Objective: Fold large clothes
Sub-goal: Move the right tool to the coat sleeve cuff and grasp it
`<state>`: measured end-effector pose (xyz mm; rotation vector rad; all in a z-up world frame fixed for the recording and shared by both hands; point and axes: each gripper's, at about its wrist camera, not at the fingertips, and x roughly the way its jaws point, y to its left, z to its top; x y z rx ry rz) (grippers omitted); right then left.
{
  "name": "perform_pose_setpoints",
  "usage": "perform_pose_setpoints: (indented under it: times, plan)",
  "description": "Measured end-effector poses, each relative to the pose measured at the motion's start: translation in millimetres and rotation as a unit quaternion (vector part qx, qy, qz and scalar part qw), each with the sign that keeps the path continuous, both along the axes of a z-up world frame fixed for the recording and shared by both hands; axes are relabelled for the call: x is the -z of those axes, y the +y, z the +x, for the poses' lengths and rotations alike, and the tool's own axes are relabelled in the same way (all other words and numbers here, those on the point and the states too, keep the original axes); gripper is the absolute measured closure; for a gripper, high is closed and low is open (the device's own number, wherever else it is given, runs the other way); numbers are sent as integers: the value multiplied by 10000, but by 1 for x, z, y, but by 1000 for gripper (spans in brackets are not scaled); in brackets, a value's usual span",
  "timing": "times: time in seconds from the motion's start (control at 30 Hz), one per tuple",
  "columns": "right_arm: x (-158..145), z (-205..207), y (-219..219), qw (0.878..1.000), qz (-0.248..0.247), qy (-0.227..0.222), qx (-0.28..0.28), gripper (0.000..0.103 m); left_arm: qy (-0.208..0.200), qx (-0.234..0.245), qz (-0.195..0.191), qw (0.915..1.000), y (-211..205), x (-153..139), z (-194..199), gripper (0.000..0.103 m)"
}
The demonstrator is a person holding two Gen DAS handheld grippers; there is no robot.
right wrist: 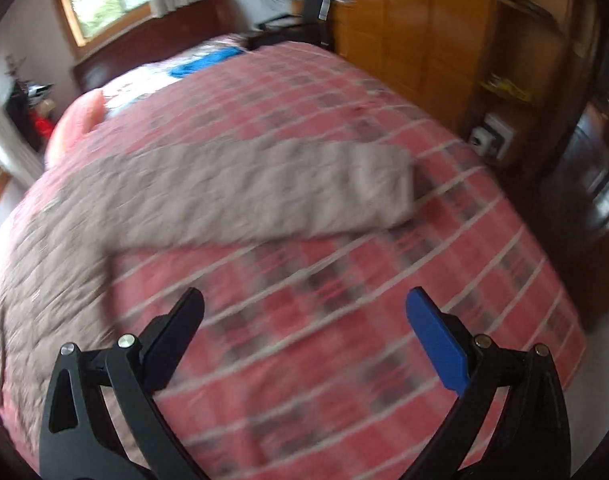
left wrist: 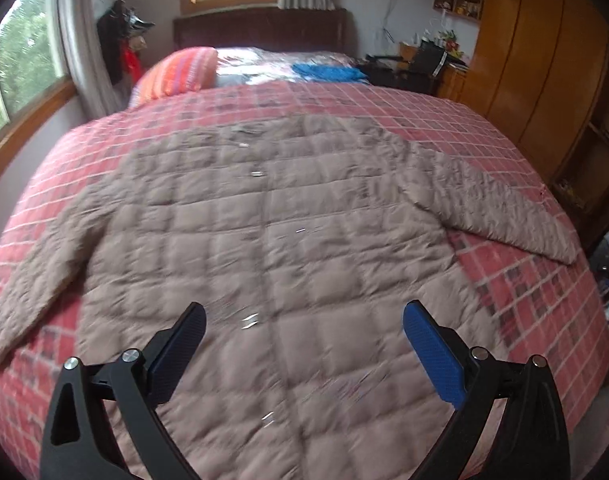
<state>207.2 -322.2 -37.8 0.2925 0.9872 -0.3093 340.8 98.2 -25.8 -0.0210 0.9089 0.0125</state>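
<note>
- On the bed [left wrist: 504, 148], over a red checked quilt [right wrist: 344, 320], a taupe quilted jacket [left wrist: 264, 220] lies flat, front up, both sleeves spread outward.
- Left gripper [left wrist: 304, 344] hovers above the jacket's lower hem, jaws wide apart, holding nothing.
- Right gripper [right wrist: 304, 328] hangs over bare quilt, jaws equally wide and empty; the jacket's sleeve [right wrist: 304, 184] lies ahead of it.
- Beyond the jacket, near the headboard, sit a striped pillow [left wrist: 180, 72] and a blue cloth [left wrist: 328, 73].

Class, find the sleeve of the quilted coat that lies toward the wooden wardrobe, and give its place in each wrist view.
Left wrist view: the sleeve runs down toward the right edge.
Right wrist view: the same sleeve crosses the middle, cuff at right.
Shared landmark: the blue cloth near the bed's head.
</note>
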Motion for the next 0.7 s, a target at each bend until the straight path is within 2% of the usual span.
perform_pose_setpoints:
  times: [0.03,0.1,0.2,0.33,0.47,0.53,0.6,0.63,0.7]
  plan:
    - [5,7,-13,9999,15,68,79,3,54,108,-84,9999,-10,2,15,4]
    - [24,26,-49,9986,369,284,258,3,179,326,-202,9991,-28,7,42,4]
    - [43,45,-79,9962,701,390,340,3,370,538,-440,9969,-52,16,80,5]
    - [62,66,-101,9948,741,559,411,3,695,651,-797,9923,-73,30,122,17]
    - [72,82,-104,9935,843,678,354,4,1012,637,-1183,9857,-79,47,151,20]
    - [76,86,-105,9931,873,700,356,5,1104,656,-1301,9831,-81,55,160,30]
    - [79,89,-105,9924,916,757,317,16,1211,690,-1444,9797,-82,62,167,39]
    - [82,93,-105,9915,993,784,288,32,1279,696,-1535,9774,-81,65,171,43]
    - [90,97,-108,9891,1184,834,268,34,1378,726,-1707,9729,-80,73,177,52]
